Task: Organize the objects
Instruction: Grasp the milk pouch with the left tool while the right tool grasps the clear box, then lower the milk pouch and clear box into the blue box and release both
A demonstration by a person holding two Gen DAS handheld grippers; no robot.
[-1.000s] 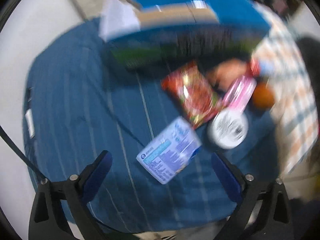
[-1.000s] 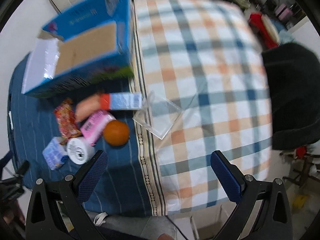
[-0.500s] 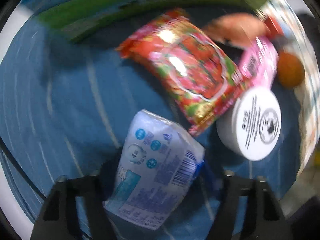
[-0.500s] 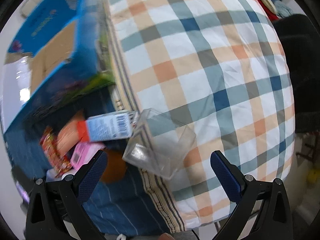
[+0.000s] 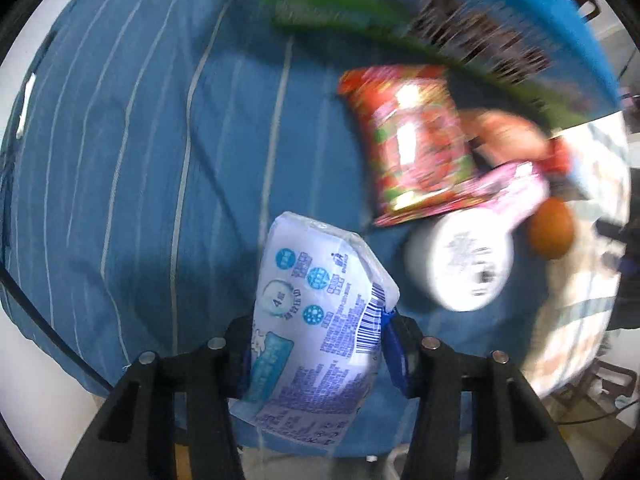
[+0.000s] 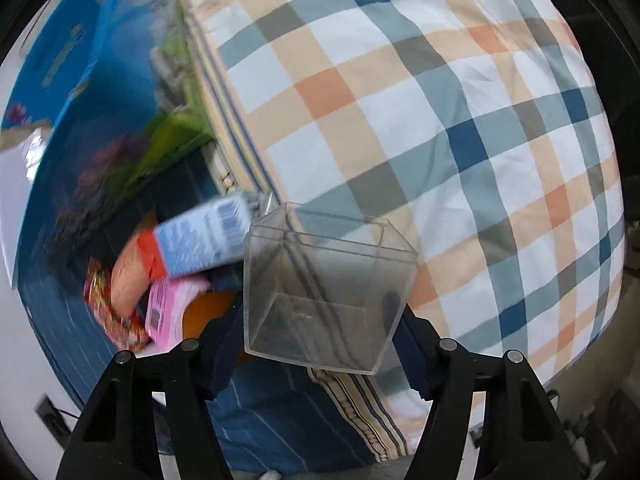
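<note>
My left gripper is shut on a pale blue tissue pack and holds it over the blue striped sheet. Beyond it lie a red snack bag, a white round jar, a pink packet and an orange. My right gripper is shut on a clear plastic box, with one finger on each side of it. To its left lie a blue and red tube, the pink packet and the snack bag.
A large blue cardboard box stands at the back left; it also shows at the top of the left wrist view. A plaid quilt covers the right side. A dark chair is at the far right edge.
Both grippers have closed: the left one on the tissue pack and lifted it, the right one moved in onto the clear box and closed on it.
</note>
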